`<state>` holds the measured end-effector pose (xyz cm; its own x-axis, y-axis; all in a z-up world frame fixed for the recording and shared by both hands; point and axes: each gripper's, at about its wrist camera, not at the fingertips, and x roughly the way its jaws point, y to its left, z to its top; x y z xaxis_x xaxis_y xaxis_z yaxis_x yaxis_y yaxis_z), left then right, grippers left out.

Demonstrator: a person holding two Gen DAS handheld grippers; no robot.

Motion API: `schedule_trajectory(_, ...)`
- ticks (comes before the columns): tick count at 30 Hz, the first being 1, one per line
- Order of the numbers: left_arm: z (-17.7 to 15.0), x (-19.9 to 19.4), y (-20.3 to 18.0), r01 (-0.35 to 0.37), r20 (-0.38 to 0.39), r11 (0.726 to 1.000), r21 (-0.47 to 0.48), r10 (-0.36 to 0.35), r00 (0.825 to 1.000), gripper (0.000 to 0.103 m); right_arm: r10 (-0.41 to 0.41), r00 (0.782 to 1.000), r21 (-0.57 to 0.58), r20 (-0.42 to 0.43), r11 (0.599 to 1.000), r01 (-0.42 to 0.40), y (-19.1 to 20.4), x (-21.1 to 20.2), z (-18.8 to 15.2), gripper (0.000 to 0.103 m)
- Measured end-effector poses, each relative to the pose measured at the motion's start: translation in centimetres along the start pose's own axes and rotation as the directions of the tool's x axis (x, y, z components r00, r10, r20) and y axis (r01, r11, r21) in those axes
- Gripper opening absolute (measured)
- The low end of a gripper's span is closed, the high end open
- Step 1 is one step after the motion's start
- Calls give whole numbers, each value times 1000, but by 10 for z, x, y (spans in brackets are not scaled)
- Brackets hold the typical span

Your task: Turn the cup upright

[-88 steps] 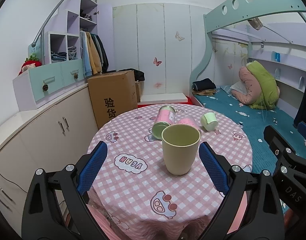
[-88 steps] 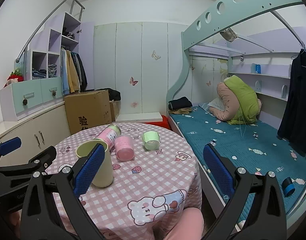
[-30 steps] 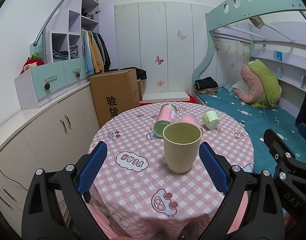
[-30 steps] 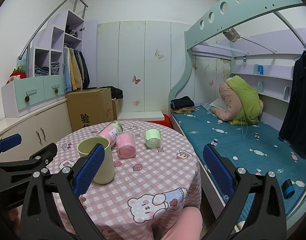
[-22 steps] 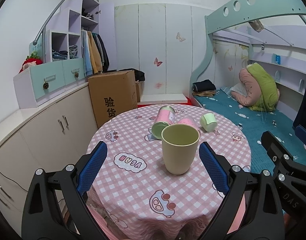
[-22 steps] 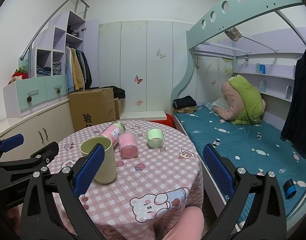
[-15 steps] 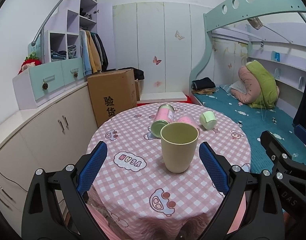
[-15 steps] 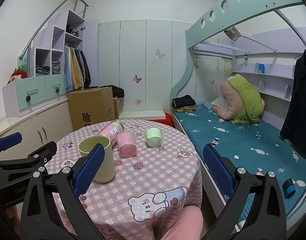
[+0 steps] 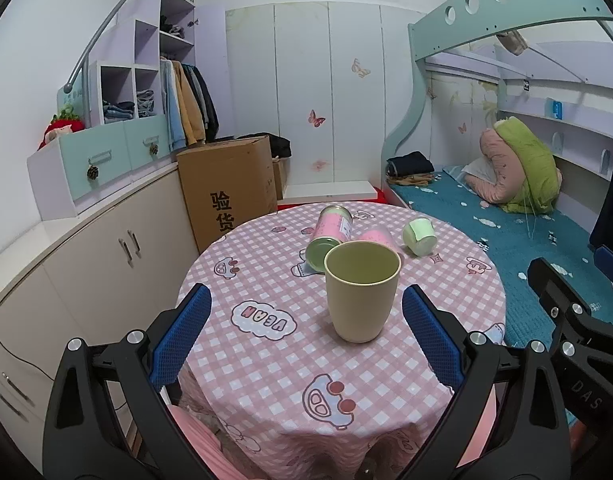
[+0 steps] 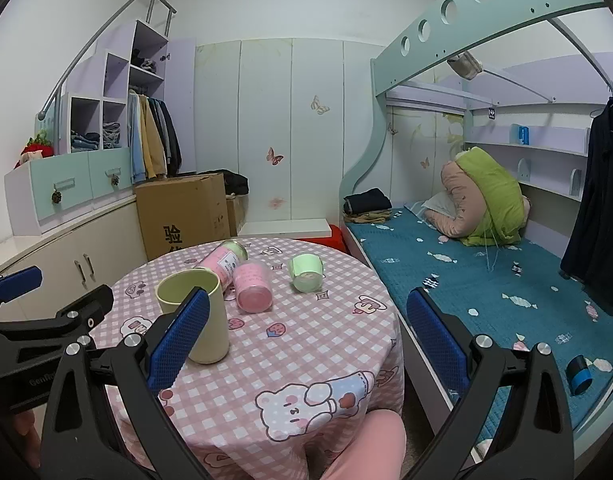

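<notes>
A beige cup (image 9: 361, 289) stands upright, mouth up, on the round table with the pink checked cloth (image 9: 266, 360); it also shows in the right wrist view (image 10: 194, 316). My left gripper (image 9: 304, 334) is open and empty, a little in front of the cup, its jaws wide apart. My right gripper (image 10: 304, 334) is open and empty over the table's right front part, the cup behind its left finger. Behind the cup lie a pink can (image 9: 329, 236), a pink cup (image 10: 251, 286) and a small green cup (image 9: 419, 236), all on their sides.
A cardboard box (image 9: 226, 188) stands on the floor behind the table. A beige cabinet (image 9: 86, 264) runs along the left. A bed with a teal cover (image 10: 486, 280) is close on the right. The table edge is near, in front of both grippers.
Both grippers have only drifted slightly; the beige cup stands in the same spot and nothing was grasped or released.
</notes>
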<state>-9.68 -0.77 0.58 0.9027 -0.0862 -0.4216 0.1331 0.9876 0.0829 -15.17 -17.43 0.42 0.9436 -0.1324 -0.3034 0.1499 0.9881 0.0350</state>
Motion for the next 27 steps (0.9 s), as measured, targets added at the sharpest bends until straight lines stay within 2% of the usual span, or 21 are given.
schedule_trajectory(14, -2, 2, 0, 0, 2, 1000, -13, 0, 1000, 98, -1, 1000, -5, -5, 1000, 1, 1, -1, 0, 95)
schedule_trajectory(17, -5, -7, 0, -7, 110, 1000, -11, 9, 994, 98, -1, 1000, -2, -7, 1000, 1, 0, -1, 0, 95)
schedule_trajectory(18, -5, -7, 0, -9, 113, 1000, -19, 11, 994, 98, -4, 1000, -2, -9, 1000, 4, -1, -1, 0, 95)
schedule_trajectory(20, -4, -4, 1, 18, 97, 1000, -20, -16, 995, 98, -7, 1000, 0, -13, 1000, 7, -1, 0, 0, 95)
schedule_trajectory(24, -4, 1, -1, -9, 53, 1000, -30, 10, 999, 98, -8, 1000, 5, -18, 1000, 8, -2, 1, -1, 95)
schedule_trajectory(27, -3, 3, -1, 14, 37, 1000, -27, -13, 999, 98, -12, 1000, 4, -26, 1000, 12, -3, 3, -1, 95)
